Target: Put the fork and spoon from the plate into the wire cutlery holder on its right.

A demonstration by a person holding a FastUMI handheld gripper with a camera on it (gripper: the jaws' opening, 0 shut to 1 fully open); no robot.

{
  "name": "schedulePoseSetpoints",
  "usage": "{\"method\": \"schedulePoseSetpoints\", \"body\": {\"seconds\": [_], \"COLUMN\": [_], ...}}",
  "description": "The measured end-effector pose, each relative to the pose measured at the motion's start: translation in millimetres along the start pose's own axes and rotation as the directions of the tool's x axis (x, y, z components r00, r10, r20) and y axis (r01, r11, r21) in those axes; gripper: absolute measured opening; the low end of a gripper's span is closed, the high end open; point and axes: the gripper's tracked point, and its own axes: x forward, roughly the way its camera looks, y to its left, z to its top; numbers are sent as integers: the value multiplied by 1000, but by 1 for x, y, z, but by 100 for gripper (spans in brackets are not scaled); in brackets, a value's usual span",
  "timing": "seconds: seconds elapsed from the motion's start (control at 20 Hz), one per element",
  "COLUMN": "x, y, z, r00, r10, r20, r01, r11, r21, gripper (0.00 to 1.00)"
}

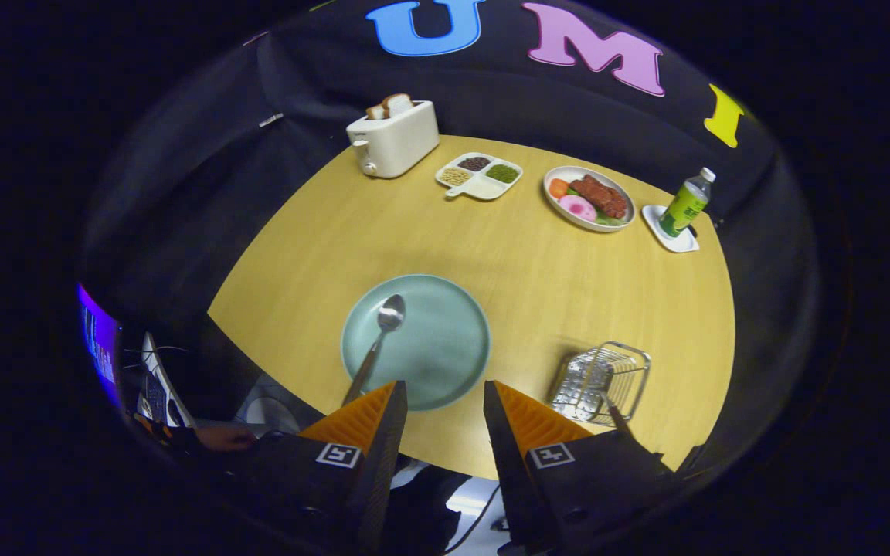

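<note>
The round, pale yellow wooden table carried a teal round plate near its 6 o'clock edge, with a chrome wire cutlery holder toward 4 o'clock. Along the far rim stood a white toaster at 11, a white divided dish at 12, a white food plate at 1, and a white square coaster at 2.

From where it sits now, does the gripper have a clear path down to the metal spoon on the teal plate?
Probably yes. The gripper is open and holds nothing; the metal spoon lies uncovered on the round teal plate, just ahead of the left finger. Nothing stands between them; the wire cutlery holder sits off to the right.
</note>
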Motion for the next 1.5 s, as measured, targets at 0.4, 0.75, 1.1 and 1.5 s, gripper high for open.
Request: {"method": "schedulePoseSetpoints", "body": {"seconds": [0.4,0.75,1.1,1.5], "x": [98,140,158,82], "y": [67,65,43,35], "z": [-21,-35,-49,-21], "r00": [995,986,961,983], "r10": [43,-49,-162,28], "r20": [-95,-162,-226,-179], "r01": [-37,56,169,-18], "r11": [997,997,985,998], "r21": [62,43,12,55], "gripper": [65,66,11,8]}}
